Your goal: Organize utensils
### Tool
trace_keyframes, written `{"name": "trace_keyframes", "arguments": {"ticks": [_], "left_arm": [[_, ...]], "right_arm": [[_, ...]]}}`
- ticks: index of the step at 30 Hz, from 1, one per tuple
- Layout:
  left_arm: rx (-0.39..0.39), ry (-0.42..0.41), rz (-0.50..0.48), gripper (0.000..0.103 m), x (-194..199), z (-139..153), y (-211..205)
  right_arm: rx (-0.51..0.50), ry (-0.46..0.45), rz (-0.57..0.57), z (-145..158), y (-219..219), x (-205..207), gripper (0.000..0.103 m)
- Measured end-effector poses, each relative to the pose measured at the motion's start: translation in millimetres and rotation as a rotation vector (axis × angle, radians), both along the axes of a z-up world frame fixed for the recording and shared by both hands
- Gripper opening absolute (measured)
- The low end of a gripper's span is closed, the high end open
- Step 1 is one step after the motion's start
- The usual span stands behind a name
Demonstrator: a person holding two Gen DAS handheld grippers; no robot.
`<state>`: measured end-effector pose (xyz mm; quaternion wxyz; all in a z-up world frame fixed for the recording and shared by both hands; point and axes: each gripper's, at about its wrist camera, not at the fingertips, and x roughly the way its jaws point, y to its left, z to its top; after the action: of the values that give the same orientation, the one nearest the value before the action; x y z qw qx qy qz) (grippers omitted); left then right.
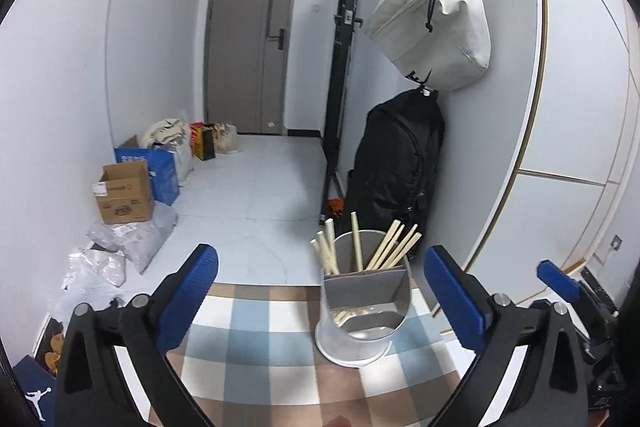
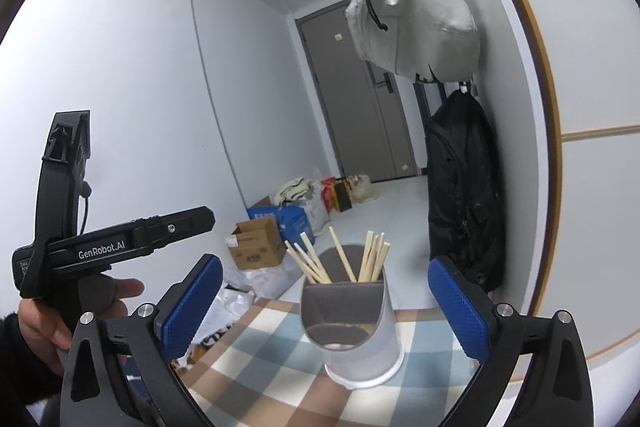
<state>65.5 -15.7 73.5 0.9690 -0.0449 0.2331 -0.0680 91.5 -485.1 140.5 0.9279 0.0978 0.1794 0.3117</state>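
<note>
A grey utensil holder (image 1: 362,323) with a dividing wall stands on the checked tablecloth (image 1: 256,347). Several wooden chopsticks (image 1: 384,247) stand in its far compartment; the near compartment looks empty of utensils. My left gripper (image 1: 320,291) is open and empty, with the holder between its fingers and a little beyond. In the right wrist view the same holder (image 2: 352,331) with chopsticks (image 2: 340,263) stands just ahead of my right gripper (image 2: 324,303), which is open and empty. The right gripper's blue pad (image 1: 558,279) shows at the right edge of the left wrist view.
The table ends just behind the holder. Beyond it are a tiled floor, cardboard boxes (image 1: 124,193) and bags along the left wall, a black backpack (image 1: 396,171) and a hanging pale bag (image 1: 436,23) on the right. The left gripper's body (image 2: 112,243) is held at the left.
</note>
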Motion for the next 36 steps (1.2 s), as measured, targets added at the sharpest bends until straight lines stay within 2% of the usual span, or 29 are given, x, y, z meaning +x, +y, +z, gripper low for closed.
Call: {"name": "trace_keyframes", "arguments": {"ticks": [9,16,36], "left_arm": [[-0.008,-0.029,0.039,0.101,-16.1,-7.0,1.4],[0.032,-0.075,0.041,0.101,-28.9,-4.1,-9.4],[-0.005,-0.022,0.061,0.101,-28.7,-10.3,-7.8]], "right_arm": [[0.029,0.017,-0.038,-4.3,-3.1,-14.7,0.103],[0.012,-0.003,-0.026,-4.5,2.4,-15.0,0.103],[0.005,-0.002,-0.018,-6.3,1.2,-17.5,0.103]]}}
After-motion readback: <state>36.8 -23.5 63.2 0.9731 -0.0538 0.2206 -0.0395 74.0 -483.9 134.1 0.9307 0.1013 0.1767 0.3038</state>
